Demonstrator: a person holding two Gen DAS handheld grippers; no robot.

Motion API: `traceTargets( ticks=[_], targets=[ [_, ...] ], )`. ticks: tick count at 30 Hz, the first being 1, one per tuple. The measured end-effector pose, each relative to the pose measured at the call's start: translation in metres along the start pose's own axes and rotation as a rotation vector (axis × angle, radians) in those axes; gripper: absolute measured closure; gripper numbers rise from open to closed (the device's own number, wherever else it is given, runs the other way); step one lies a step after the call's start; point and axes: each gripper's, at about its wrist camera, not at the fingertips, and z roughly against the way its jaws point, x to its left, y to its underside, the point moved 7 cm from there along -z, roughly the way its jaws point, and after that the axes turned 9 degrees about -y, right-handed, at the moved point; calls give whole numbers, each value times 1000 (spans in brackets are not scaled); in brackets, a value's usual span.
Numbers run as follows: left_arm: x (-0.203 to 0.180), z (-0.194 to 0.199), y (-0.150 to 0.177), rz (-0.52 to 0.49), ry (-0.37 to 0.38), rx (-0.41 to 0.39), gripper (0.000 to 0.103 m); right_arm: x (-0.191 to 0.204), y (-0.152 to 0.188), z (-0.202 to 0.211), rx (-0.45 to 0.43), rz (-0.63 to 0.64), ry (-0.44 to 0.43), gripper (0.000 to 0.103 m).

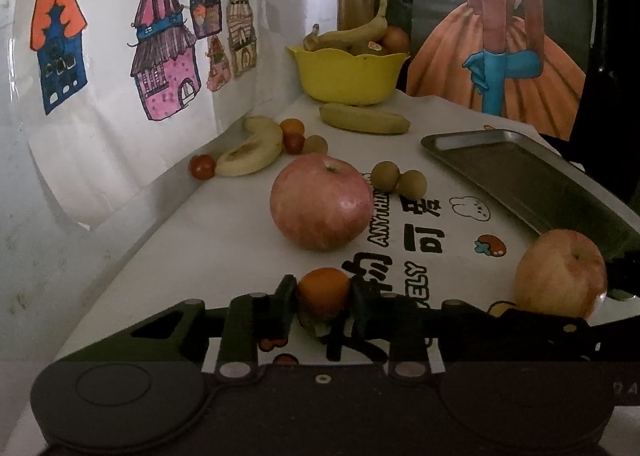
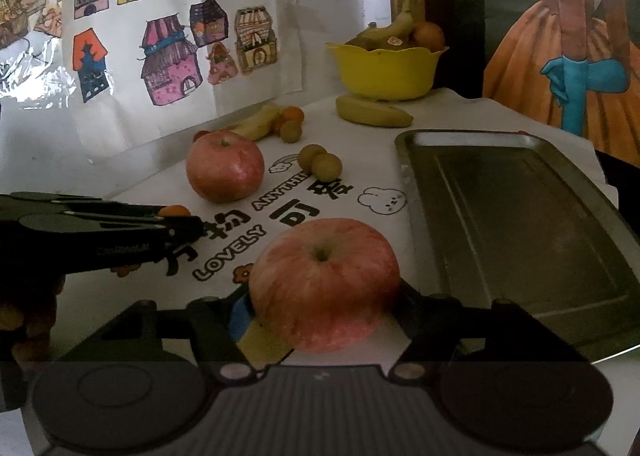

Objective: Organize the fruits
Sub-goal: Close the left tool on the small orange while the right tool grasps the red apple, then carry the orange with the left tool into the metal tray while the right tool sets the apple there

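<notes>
My left gripper [image 1: 323,298] is closed on a small orange fruit [image 1: 323,290]; both black fingers press on its sides, and the fruit sits low over the white printed cloth [image 1: 224,256] that covers the table. My right gripper [image 2: 326,304] has a big red-yellow apple [image 2: 325,283] between its fingers. The jaws stand wide around it and the fingers seem to lie against both sides of the apple, but I cannot tell for sure if they press on it already. In the right wrist view my left gripper comes in from the left edge, with the orange fruit just visible at its tip. A second large apple [image 1: 322,203] rests on the cloth, further away, near the middle. Just beside it lie two small round brownish fruits [image 1: 398,177], touching each other. Behind, close to the wall with the house drawings [image 1: 160,55], there is a peeled or cut banana piece [image 1: 252,147] with small red and orange fruits [image 1: 292,133] around it. A whole banana [image 1: 364,119] lies in front of the yellow bowl [image 1: 346,75], which already holds bananas and other fruit. On the right side stands a metal tray [image 2: 516,223] with nothing in it.
</notes>
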Motion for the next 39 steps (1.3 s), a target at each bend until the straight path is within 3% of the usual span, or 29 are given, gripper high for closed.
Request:
traceTargets(
  ticks=[16, 25, 33, 39],
  targets=[
    [-31, 45, 6, 13, 67, -35, 73, 3, 10, 31, -63, -42, -113, 30],
    [-57, 63, -15, 11, 83, -82, 73, -13, 11, 65, -133, -86, -146, 30],
    [-101, 58, -65, 32, 123, -176, 73, -72, -20, 97, -247, -94, -55, 29],
    [-141, 26, -91, 6, 154, -192, 73, -127, -43, 88, -268, -75, 55, 29]
  ],
)
